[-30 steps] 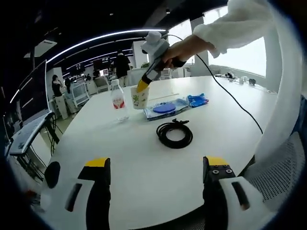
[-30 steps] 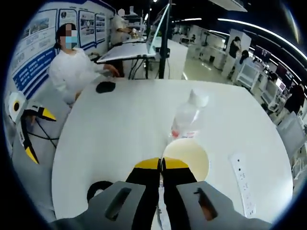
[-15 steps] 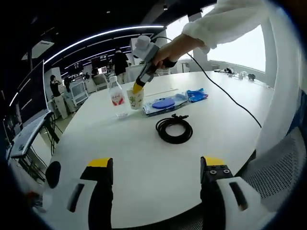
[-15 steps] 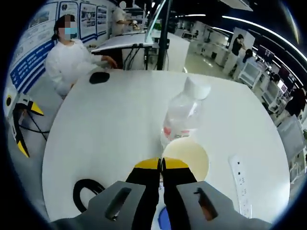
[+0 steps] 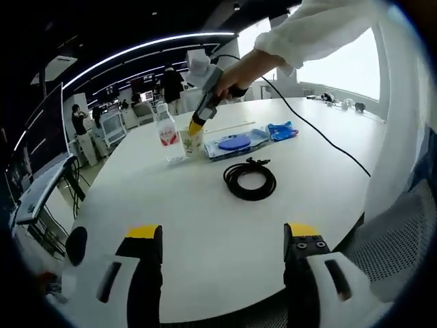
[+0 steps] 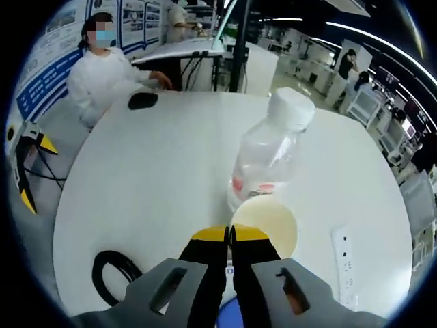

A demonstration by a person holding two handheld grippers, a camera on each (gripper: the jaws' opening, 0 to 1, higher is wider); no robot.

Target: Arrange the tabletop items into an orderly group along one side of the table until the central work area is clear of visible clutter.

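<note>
At the far side of the white bench (image 5: 205, 225), right gripper (image 6: 229, 234) fingers pinch the rim of the cream paper cup (image 6: 264, 224) touching the clear plastic bottle (image 6: 268, 158); lower it level, don't topple the bottle; left gripper (image 5: 222, 239) fingers spread, empty.

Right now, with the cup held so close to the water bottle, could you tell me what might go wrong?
The right gripper pinches only the rim of the paper cup, so it could slip or deform. The cup sits right against the water bottle; a nudge might tip that tall, light bottle. The gripper's cord trails across the table near the coiled black cable and could snag it.
</note>
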